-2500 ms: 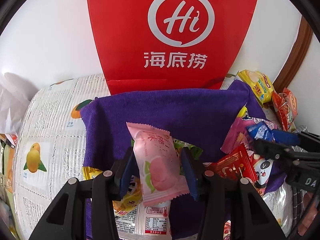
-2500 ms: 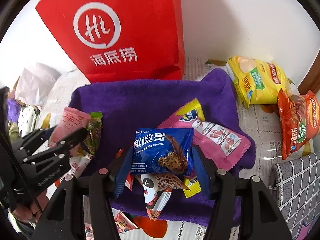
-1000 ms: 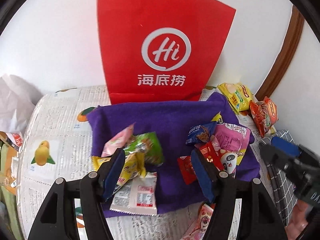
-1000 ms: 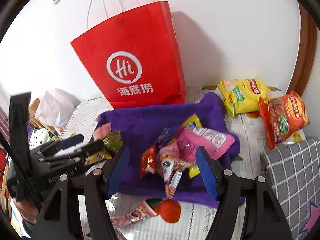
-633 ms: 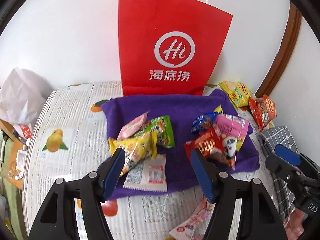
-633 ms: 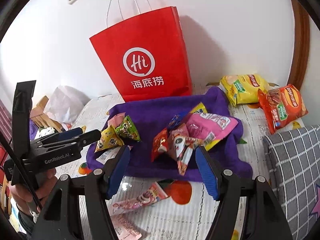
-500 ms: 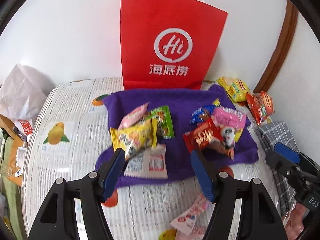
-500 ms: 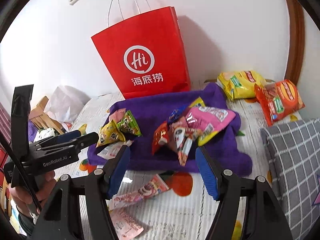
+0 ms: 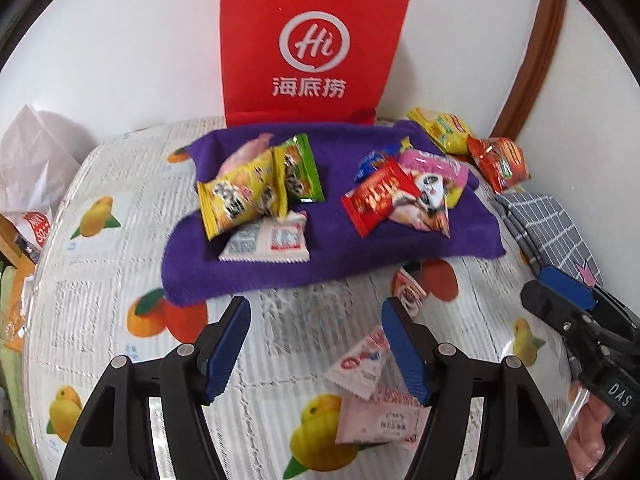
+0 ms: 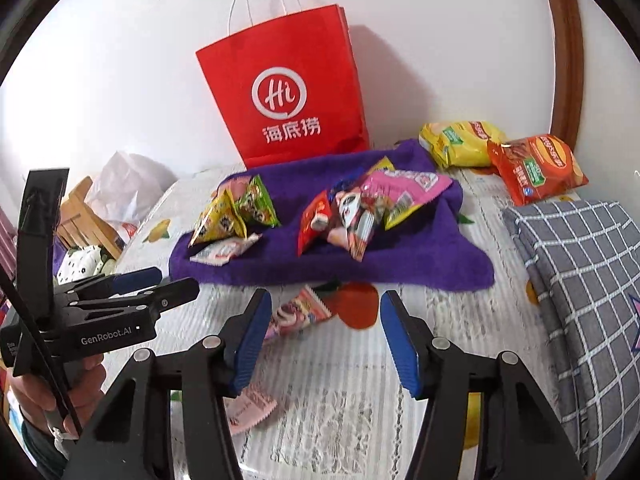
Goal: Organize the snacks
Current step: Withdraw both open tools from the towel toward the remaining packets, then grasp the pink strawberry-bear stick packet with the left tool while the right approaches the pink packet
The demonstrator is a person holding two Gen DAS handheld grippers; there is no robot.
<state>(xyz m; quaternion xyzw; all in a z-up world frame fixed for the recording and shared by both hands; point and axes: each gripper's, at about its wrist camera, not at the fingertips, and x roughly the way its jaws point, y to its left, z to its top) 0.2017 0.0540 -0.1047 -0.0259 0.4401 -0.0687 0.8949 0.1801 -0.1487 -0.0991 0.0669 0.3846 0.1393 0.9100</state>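
Both your left gripper (image 9: 316, 340) and closing right gripper (image 10: 324, 332) hang empty, so next pinch a loose pink packet (image 10: 298, 314) off the tablecloth (image 10: 340, 392) for the purple towel (image 10: 420, 256).

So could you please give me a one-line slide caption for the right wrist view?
Empty right gripper, jaws closing, above fruit-print tablecloth; two snack piles on purple towel before a red paper bag.

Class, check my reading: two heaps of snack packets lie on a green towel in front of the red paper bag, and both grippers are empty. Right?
One slip: the towel is purple, not green, as the right wrist view shows. The two heaps, the red paper bag behind, and the empty left gripper and right gripper stand.
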